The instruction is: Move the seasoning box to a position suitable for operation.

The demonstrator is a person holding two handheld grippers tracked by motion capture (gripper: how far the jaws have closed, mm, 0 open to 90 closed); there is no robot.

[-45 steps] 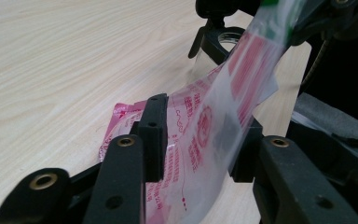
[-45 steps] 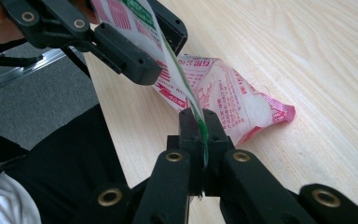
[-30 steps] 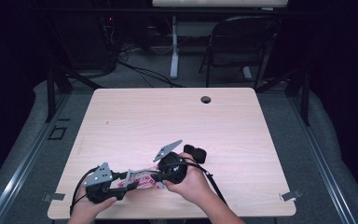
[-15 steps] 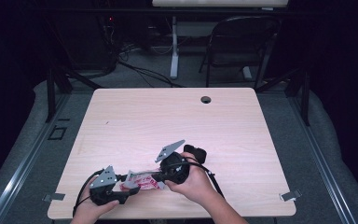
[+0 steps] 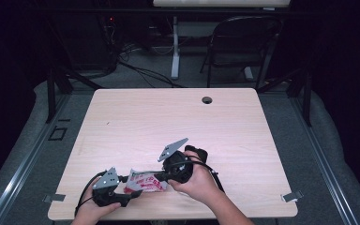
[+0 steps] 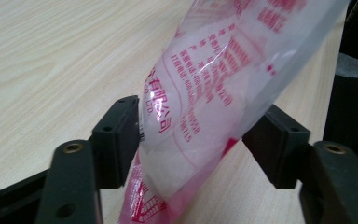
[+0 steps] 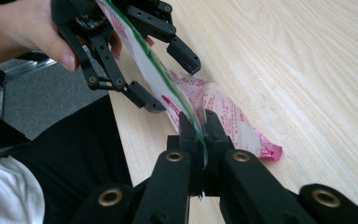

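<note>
A clear plastic zip bag point(image 5: 143, 182) with red print lies near the table's front edge, one end lifted. My right gripper point(image 7: 198, 130) is shut on the bag's point(image 7: 223, 116) green-striped zip edge. In the high view the right gripper point(image 5: 160, 177) points left at the bag. My left gripper point(image 6: 198, 135) straddles the bag point(image 6: 200, 93); its jaws have just been opening and stand apart on either side of it without pressing. The right gripper view shows that left gripper point(image 7: 165, 79) spread around the raised part of the bag. In the high view the left gripper point(image 5: 133, 188) sits at the bag's left end.
The light wooden table point(image 5: 168, 117) has a round cable hole point(image 5: 207, 100) near its far edge. A folding chair point(image 5: 243, 42) and floor cables lie beyond it. The person's dark clothing point(image 7: 74, 154) is close to the table's front edge.
The left gripper's jaws have spread wider around the bag. Both hands have stayed almost where they were, and the right gripper keeps its hold on the zip edge.
</note>
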